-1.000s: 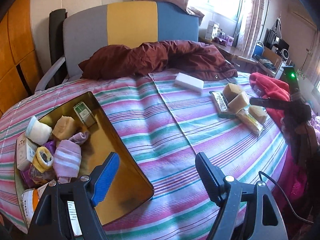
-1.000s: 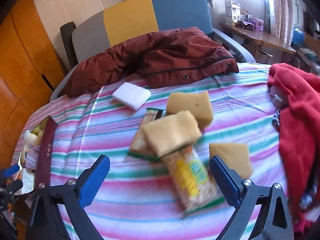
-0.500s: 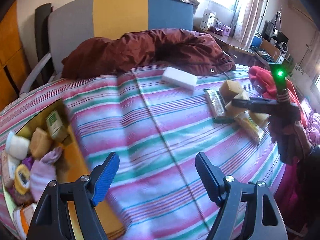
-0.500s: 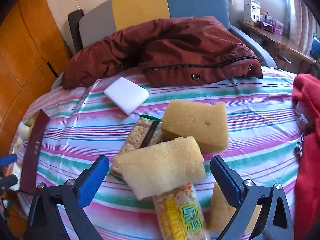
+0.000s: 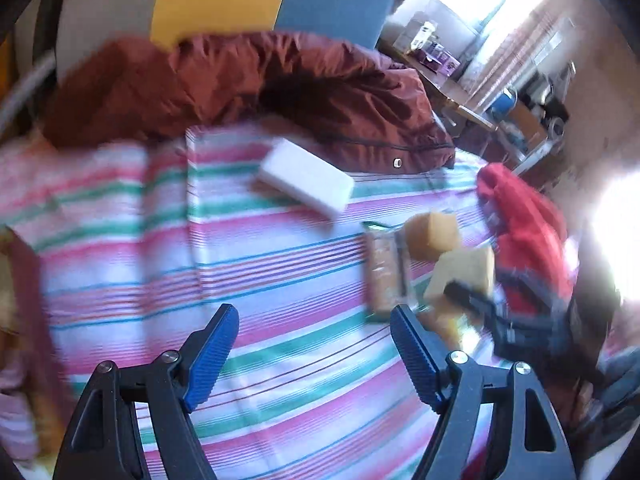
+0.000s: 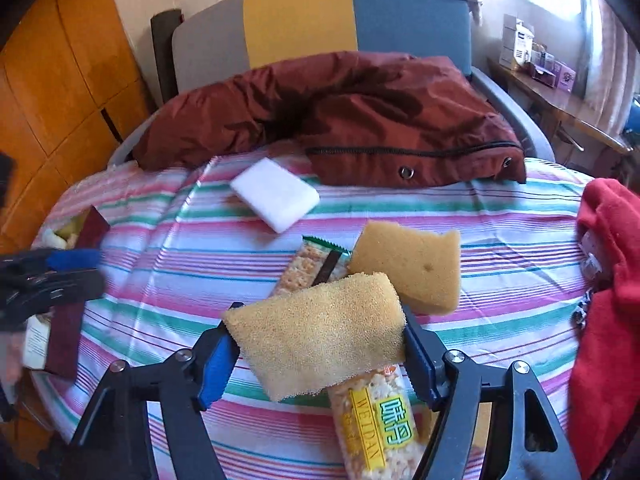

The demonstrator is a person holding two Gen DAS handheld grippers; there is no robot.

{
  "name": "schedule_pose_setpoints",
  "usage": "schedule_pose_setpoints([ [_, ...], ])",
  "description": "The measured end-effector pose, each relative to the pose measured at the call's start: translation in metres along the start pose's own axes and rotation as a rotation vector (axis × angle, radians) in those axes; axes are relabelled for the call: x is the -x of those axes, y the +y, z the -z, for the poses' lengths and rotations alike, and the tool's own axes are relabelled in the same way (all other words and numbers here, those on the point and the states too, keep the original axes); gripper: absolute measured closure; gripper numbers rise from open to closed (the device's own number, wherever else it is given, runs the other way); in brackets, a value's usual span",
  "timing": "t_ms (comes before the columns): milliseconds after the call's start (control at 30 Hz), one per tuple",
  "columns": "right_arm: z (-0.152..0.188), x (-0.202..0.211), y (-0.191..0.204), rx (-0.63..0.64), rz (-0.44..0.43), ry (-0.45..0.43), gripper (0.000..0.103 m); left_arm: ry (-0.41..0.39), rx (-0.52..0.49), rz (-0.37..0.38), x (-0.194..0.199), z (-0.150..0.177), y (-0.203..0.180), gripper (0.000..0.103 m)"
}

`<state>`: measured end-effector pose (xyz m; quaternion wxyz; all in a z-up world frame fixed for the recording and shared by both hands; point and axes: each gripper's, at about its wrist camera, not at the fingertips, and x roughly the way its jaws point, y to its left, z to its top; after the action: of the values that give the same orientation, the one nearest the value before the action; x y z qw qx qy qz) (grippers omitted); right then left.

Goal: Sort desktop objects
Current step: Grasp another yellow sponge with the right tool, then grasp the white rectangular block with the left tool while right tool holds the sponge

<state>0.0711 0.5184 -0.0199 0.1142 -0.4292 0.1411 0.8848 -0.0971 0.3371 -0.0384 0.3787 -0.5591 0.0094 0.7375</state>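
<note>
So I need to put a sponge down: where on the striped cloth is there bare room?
Bare cloth runs from the white block down toward the box edge. Crowded where yellow sponges and snack packs pile beside the red garment.

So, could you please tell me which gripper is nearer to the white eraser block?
Left. The left gripper hangs open over bare cloth, short of the white eraser block; the right gripper is farther, jaws closing around a yellow sponge.
</note>
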Motion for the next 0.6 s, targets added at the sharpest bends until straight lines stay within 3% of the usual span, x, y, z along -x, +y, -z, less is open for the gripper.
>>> schedule_pose_setpoints([
  [233,-0.007,0.029,-0.013,-0.088,-0.052,-0.072,0.03,0.043,0.183,0.065,-0.042,-0.057,-0.013,0.024],
  [433,-0.009,0.042,-0.018,-0.107,-0.062,-0.108,0.029,0.071,0.315,-0.064,-0.094,-0.096,-0.01,0.024],
  [600,-0.009,0.044,-0.029,-0.153,-0.092,-0.114,0.029,0.123,0.471,-0.087,-0.13,-0.114,0.005,0.025],
])
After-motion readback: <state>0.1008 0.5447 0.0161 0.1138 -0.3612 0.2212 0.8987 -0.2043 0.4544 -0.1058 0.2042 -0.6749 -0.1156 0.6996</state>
